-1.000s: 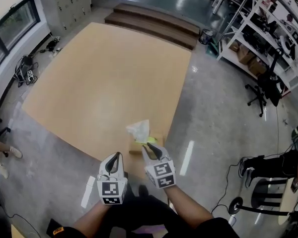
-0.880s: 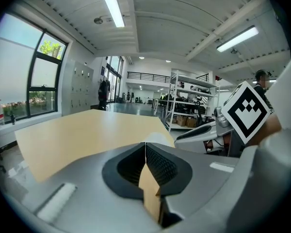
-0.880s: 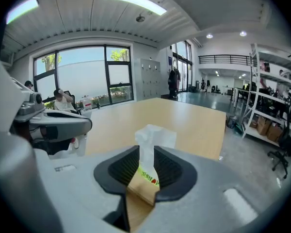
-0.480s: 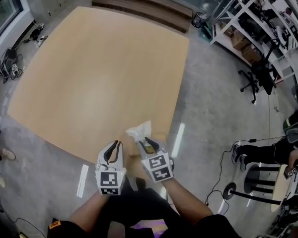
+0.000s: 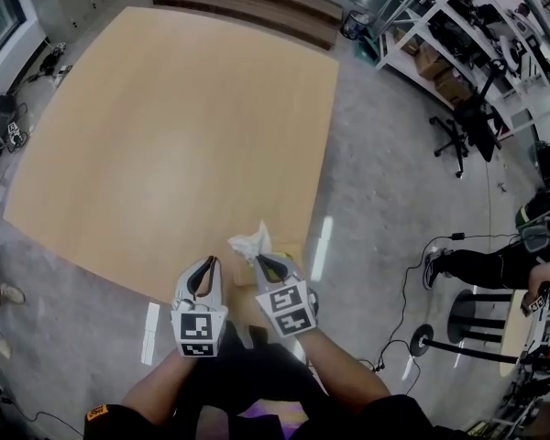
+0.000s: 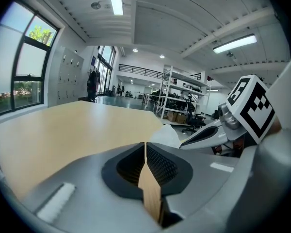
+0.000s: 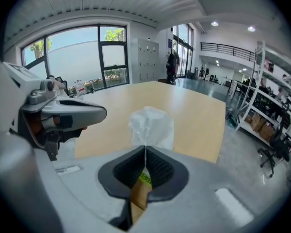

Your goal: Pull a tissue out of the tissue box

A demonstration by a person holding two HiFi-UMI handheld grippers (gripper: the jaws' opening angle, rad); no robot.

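A brown tissue box (image 5: 291,248) sits at the near corner of the big wooden table (image 5: 165,117), with a white tissue (image 5: 249,242) standing up out of its top. My right gripper (image 5: 264,262) reaches down onto the box. Its jaws are closing, and in the right gripper view their tips (image 7: 145,148) pinch the base of the tissue (image 7: 151,124), with the box's green label (image 7: 144,179) below them. My left gripper (image 5: 206,265) hovers just left of the box, shut and with nothing in it (image 6: 145,143). It sees the tissue (image 6: 168,136) beside the right gripper (image 6: 183,145).
The table's near edge runs under both grippers, with grey concrete floor around it. Metal shelves (image 5: 458,35) and an office chair (image 5: 466,122) stand at the right, steps (image 5: 247,3) lie beyond the table, and a seated person (image 5: 490,266) and a stool (image 5: 472,330) are at the lower right.
The right gripper has come down onto the tissue and its jaws have drawn together on it. The left gripper has shifted slightly lower beside the box.
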